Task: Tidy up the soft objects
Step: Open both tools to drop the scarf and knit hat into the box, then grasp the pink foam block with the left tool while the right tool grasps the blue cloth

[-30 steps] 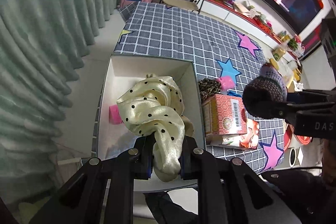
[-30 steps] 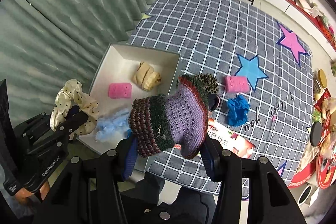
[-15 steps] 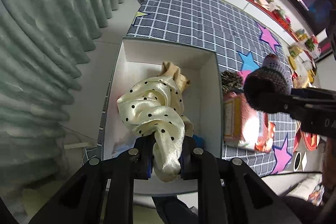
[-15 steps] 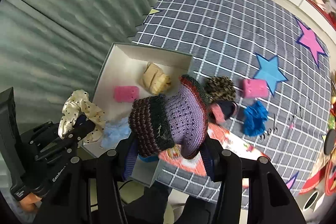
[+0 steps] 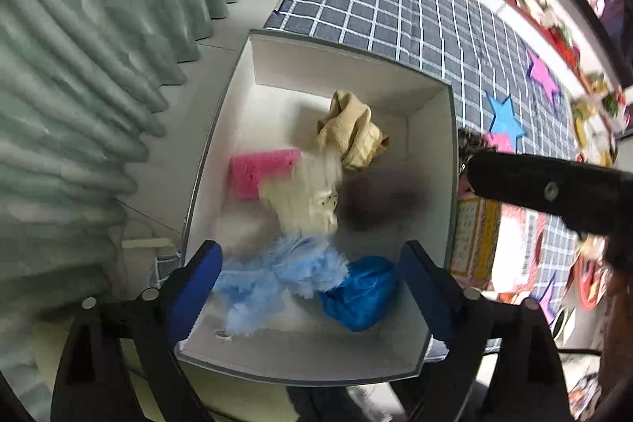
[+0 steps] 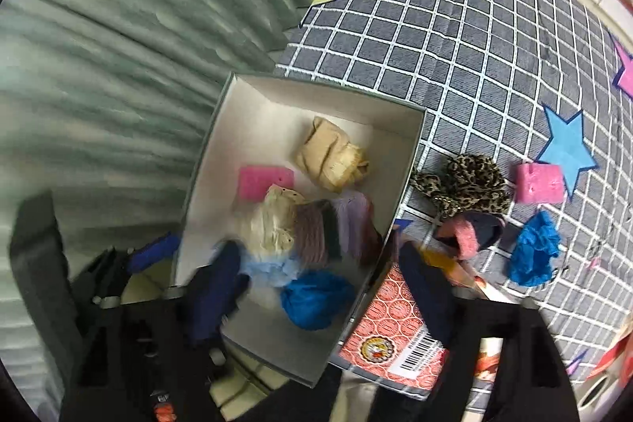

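A white open box [image 5: 431,129] [image 6: 253,105] sits at the table's near left corner. Inside lie a cream polka-dot scrunchie [image 5: 304,196] [image 6: 273,220], a purple knitted piece [image 5: 379,200] [image 6: 336,228], both blurred, a tan cloth [image 5: 352,133] [image 6: 330,155], a pink sponge [image 5: 257,171] [image 6: 263,180], a light blue fluffy piece [image 5: 269,275] and a dark blue piece [image 5: 360,291] [image 6: 316,297]. My left gripper [image 5: 308,291] is open and empty above the box. My right gripper [image 6: 320,287] is open and empty over the box's near right edge.
On the checked tablecloth [image 6: 455,38] right of the box lie a leopard scrunchie [image 6: 467,184], a pink sponge [image 6: 540,184], a blue cloth [image 6: 532,250], a pink-and-navy item [image 6: 470,234] and an orange printed carton [image 6: 391,335]. Green curtains [image 5: 79,66] hang left.
Both grippers have opened. The polka-dot scrunchie and the purple knitted piece have dropped from them into the box.
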